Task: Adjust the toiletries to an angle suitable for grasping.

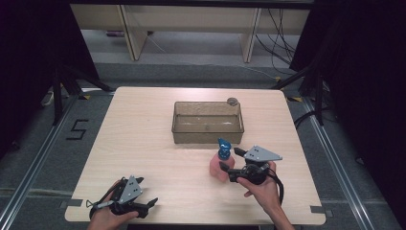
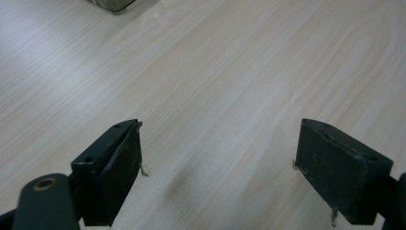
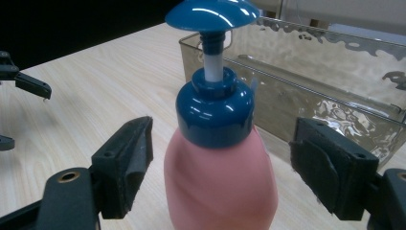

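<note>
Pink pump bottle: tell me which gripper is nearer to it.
Right. The right gripper has its open jaws on either side of the pink pump bottle, not yet touching. The left gripper rests at the table's near-left edge, far off.

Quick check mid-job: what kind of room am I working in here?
Probably a lab recording bay, not a home: black curtains flank the wooden table, a taped floor marking sits beside it, and loose cables trail behind.

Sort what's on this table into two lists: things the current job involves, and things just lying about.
In the job:
- pink pump bottle, upright between the jaws, pads not yet touching
- right hand-held gripper, open around the bottle

Probably next: clear plastic bin, just behind the bottle.

Lying about:
- small round grey object at the bin's far right corner
- left hand-held gripper, open over bare table
</note>
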`<state>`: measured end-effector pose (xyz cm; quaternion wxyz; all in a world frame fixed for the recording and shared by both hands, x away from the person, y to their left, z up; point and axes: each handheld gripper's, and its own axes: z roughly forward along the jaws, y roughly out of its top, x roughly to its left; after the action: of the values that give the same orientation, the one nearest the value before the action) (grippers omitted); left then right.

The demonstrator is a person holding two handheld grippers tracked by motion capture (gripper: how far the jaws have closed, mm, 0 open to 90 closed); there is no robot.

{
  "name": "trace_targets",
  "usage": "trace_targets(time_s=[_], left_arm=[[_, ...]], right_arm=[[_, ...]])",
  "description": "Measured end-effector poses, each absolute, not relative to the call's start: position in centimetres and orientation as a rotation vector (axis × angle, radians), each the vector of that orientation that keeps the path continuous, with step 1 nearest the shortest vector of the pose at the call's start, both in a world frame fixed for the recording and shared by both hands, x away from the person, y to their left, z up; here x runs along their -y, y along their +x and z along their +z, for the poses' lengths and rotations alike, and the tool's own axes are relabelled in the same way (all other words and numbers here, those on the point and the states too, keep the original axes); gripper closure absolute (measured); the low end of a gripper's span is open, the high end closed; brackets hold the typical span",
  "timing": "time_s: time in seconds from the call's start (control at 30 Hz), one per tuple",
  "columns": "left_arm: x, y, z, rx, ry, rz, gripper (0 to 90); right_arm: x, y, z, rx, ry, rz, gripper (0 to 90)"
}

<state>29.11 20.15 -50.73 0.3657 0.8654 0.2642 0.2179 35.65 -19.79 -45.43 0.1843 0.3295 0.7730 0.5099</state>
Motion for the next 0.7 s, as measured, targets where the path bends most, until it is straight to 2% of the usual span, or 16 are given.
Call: trace_targets(time_s=[0.7], left_arm=[[-20.1,29.4,-50.8,-0.697,2.221,0.6,15.6]], right_arm=[[18.8,36.5,-45.4,-2.192,0.942,1.478,27.4]])
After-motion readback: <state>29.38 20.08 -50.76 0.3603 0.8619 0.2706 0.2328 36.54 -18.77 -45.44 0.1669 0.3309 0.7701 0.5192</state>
